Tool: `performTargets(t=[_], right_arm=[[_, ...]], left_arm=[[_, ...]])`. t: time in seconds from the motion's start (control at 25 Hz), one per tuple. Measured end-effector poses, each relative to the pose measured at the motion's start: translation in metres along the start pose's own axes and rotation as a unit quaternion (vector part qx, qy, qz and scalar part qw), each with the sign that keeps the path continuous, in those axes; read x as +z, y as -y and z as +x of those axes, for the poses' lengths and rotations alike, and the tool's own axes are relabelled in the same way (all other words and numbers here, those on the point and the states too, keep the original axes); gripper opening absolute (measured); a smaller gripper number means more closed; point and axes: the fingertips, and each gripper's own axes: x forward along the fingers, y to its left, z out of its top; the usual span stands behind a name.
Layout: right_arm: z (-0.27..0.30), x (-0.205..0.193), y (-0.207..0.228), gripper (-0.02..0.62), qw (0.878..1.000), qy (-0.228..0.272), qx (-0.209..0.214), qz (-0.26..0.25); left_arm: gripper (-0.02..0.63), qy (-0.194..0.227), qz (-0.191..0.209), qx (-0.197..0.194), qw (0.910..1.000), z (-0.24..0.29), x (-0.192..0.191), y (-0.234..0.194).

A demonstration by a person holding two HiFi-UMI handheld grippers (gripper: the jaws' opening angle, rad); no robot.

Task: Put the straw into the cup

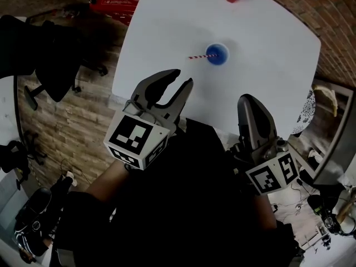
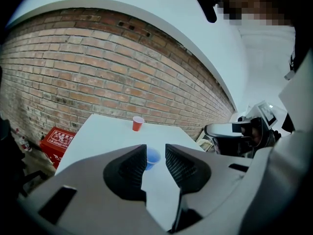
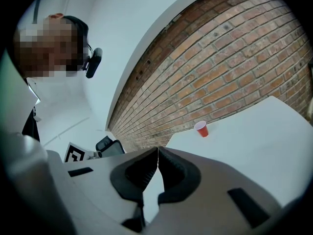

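Soft, even light washes the white surface (image 1: 267, 54) almost featureless with only faint shadows, the lower head view sinks into deep dark, all three views bow toward black vignetted rims, bending the brick wall (image 2: 98, 67), and the left tongs (image 2: 155, 153) and right tongs (image 3: 157, 153) look soft-focused up close.

Both grippers are held out in front of the body, pointing away across the counter (image 1: 267, 65). The left gripper (image 1: 182, 78) hangs over the near edge, tilted a bit to the right. Its jaws are apart with a clear gap and there's nothing between them. The right gripper (image 1: 248, 99) is at the near edge too, closer to the right corner, with its jaws pressed together tip to tip on nothing. The left marker cube (image 1: 136, 141) and right marker cube (image 1: 272, 174) face up toward the head. The left forearm (image 1: 108, 183) is bare below its cube.
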Motion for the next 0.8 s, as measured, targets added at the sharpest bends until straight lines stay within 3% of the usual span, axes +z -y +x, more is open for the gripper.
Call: performTargets(t=[0.48,0.8], right_arm=[[-0.015,0.004,-0.015,0.028,1.0,0.011,-0.002,-0.016],[-0.02,0.002,-0.025,0.028,1.0,0.008,-0.007,-0.028]], left_arm=[[0.126,0.057,0.014,0.018,0.9981,-0.043,0.039,-0.01],[0.126,0.07,-0.001,0.047,0.9965,-0.066,0.038,-0.042]])
